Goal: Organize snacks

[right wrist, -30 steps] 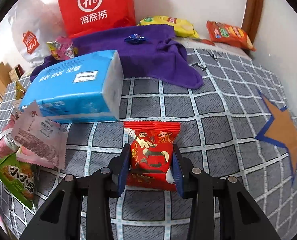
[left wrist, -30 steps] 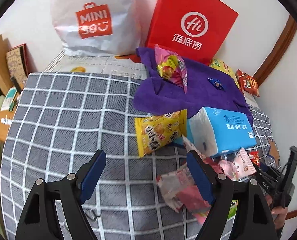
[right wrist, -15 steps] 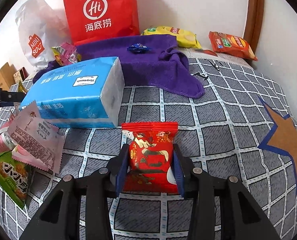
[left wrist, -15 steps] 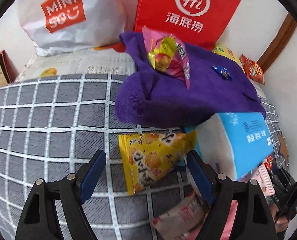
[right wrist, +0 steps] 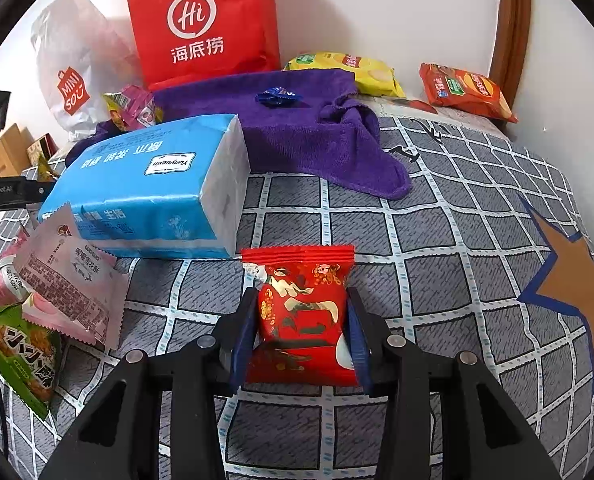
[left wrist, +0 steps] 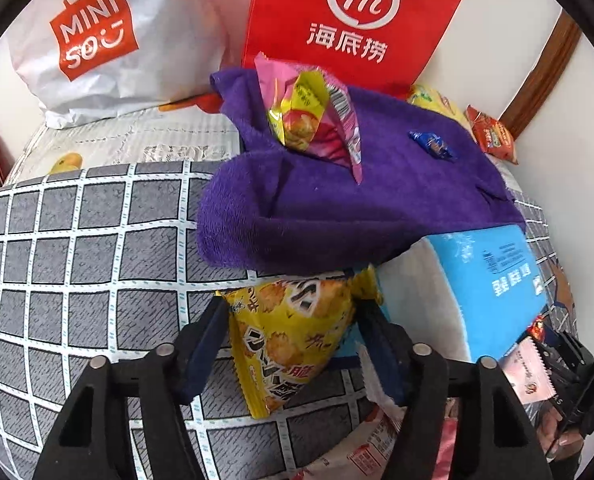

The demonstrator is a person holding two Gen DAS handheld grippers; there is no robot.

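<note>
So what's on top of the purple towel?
On the purple towel lie a blue wrapped candy and a pink-and-yellow snack bag. Anything under the towel's folds is hidden.

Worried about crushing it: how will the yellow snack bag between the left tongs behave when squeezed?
The yellow snack bag looks puffy and crinkly, so probably light and yielding. Its glossy film may slip, and its printed crackers suggest fragile contents.
</note>
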